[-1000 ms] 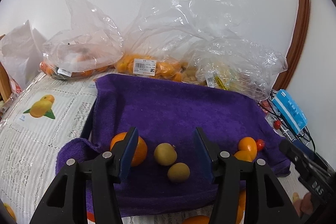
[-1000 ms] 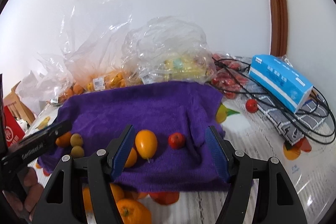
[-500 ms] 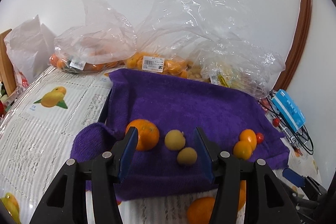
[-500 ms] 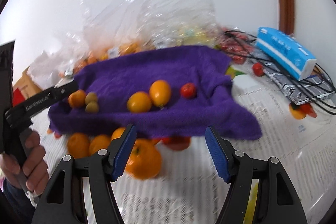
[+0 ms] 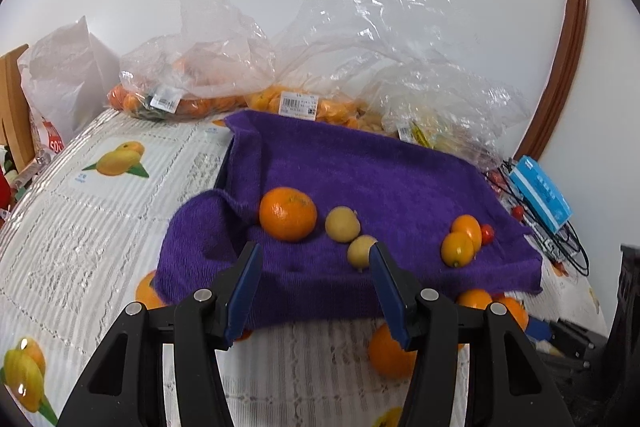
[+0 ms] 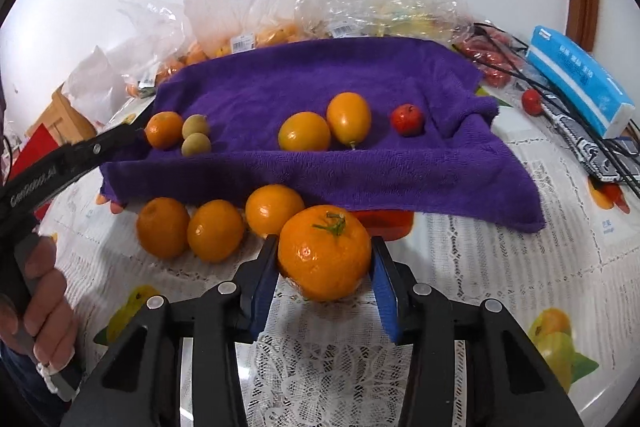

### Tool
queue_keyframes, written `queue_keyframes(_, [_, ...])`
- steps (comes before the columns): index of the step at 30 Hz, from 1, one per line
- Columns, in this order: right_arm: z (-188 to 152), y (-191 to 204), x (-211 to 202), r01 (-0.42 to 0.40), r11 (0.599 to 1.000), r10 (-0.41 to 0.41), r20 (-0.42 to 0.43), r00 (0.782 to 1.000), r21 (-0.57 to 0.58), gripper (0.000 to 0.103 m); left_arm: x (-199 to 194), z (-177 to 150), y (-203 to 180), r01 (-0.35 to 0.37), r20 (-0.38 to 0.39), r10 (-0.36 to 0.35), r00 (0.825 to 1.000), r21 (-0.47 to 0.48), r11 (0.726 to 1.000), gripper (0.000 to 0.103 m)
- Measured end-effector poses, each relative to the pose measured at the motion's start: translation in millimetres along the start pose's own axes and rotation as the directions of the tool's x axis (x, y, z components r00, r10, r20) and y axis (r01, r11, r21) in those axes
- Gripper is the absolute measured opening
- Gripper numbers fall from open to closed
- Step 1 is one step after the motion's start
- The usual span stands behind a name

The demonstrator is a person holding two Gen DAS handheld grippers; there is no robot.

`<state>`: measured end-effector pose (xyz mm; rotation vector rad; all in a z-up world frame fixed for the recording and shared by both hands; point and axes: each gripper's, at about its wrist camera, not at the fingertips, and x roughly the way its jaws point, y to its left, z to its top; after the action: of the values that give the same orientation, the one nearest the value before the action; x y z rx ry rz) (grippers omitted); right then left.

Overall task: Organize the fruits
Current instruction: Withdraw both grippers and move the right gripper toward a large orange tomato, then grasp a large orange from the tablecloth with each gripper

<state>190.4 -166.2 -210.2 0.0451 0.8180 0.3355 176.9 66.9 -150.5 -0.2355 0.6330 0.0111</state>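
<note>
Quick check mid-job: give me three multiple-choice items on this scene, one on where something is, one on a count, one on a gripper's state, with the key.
1. Where is the red fruit on the towel?
A. right of the yellow-orange pair
B. between the two small tan fruits
C. off the towel, by the oranges

2. How many oranges lie on the tablecloth in front of the towel, right wrist view?
A. two
B. four
C. six

3. What is between the right gripper's pads?
A. nothing
B. towel edge
C. an orange

Key: 1 A, it sits alone to their right. 2 B, three loose plus the one being gripped. 3 C, jaws closing, pads touching it.
</note>
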Motion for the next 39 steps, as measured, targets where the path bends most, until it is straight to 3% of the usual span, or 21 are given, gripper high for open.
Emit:
queue_keyframes(8, [-3, -10, -19, -0.032, 0.999, 0.028, 0.089, 0.996, 0.043, 0.043, -9, -14, -13, 0.076, -0.028, -0.075, 0.997, 0.066, 0.995, 0.053])
queue_keyframes(13, [-7, -21, -32, -0.025, 0.997, 0.015, 0.139, 0.990, 0.072, 0.039, -2, -24, -31, 0.172, -0.119, -0.156, 0.981, 0.136, 0.976, 0.053])
queue_keyframes(16, [-11, -29, -39, -0.034, 0.997, 0.023, 0.149, 0.989, 0.070, 0.039, 5, -29, -40, 0.156, -0.164, -0.127, 0.978, 0.180, 0.971, 0.053])
queue_keyframes(21, [-17, -50, -41, -0.093, 0.981, 0.066, 0.160, 0.985, 0.172, 0.040, 24, -32, -47, 0.126, -0.251, -0.074, 0.965, 0.198, 0.972, 0.053])
queue_keyframes(29, [-13, -29, -28, -0.093, 0.993, 0.087, 0.081, 0.993, 0.072, 0.047, 26, -38, -62, 0.077, -0.257, -0.004, 0.966, 0.273, 0.959, 0.045])
queue_keyframes(35, [-11, -23, -13, -0.074, 0.996, 0.074, -0.002, 0.997, 0.046, 0.046, 27, -36, -61, 0.089, -0.261, -0.017, 0.965, 0.269, 0.959, 0.045])
queue_keyframes(39, [-12, -25, -16, -0.079, 0.996, 0.078, 0.012, 0.997, 0.051, 0.044, 25, -34, -55, 0.113, -0.262, -0.049, 0.964, 0.238, 0.965, 0.043])
